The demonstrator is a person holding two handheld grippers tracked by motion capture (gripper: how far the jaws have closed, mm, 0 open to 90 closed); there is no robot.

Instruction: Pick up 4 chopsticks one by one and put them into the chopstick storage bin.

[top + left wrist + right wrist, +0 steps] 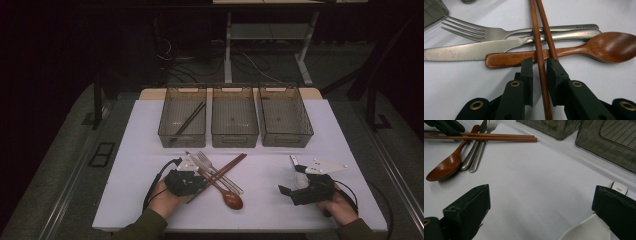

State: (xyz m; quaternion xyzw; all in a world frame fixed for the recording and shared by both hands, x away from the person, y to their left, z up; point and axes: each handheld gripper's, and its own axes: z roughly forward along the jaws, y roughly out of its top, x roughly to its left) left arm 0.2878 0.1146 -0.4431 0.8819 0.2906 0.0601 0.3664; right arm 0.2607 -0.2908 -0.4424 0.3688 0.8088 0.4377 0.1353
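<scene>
Wooden chopsticks [541,50] lie across a fork [499,32], knife [469,51] and wooden spoon [574,50] on the white table [260,210], front-left of centre. Left hand-held gripper [539,65] sits w/ jaws either side of one chopstick – narrow gap, pads not quite pressing on it. Behind: three mesh bins, the left bin [182,117] holding dark chopsticks. Right hand-held gripper [292,180] rests near the table's right front – jaws wide apart, a white ceramic spoon [586,230] by one jaw.
</scene>
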